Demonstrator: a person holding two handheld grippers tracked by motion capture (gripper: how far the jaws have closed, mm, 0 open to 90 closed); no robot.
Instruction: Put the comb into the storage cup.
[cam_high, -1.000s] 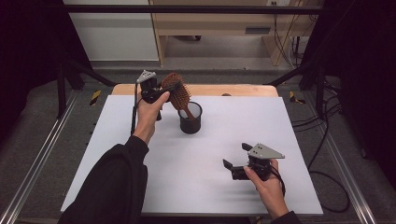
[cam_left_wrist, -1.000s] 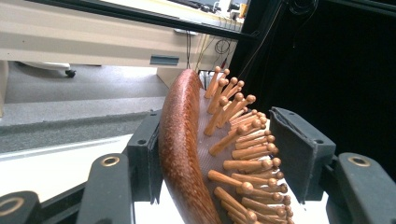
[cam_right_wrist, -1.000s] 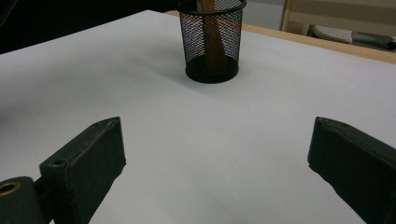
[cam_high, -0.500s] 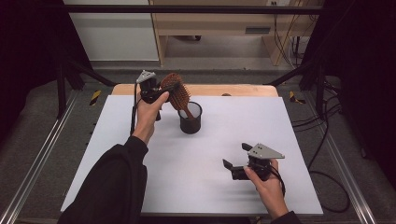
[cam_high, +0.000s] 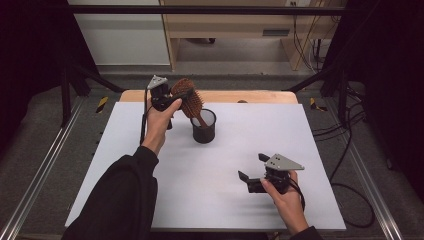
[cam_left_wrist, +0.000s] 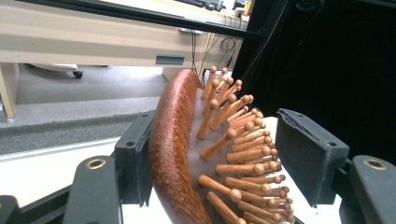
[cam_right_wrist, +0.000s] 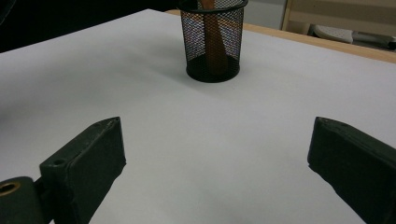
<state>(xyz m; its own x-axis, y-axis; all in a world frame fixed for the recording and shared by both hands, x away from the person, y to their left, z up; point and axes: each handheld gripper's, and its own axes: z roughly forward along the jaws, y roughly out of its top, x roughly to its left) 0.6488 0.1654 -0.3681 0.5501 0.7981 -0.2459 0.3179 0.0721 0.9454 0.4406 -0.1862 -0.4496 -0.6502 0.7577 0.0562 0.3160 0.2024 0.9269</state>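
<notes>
The hairbrush (cam_left_wrist: 187, 154) head was cut off by the lower edge in the left gripper view. Its handle end stood inside the mesh cup (cam_high: 204, 127), partly hidden. In the right gripper view, the cup's rim was cropped at the top edge.

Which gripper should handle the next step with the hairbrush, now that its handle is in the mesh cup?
Left. The left gripper is already around the hairbrush head above the mesh cup, jaws just opening, so it likely only needs to withdraw. The right gripper sits open near the table's front edge.
</notes>
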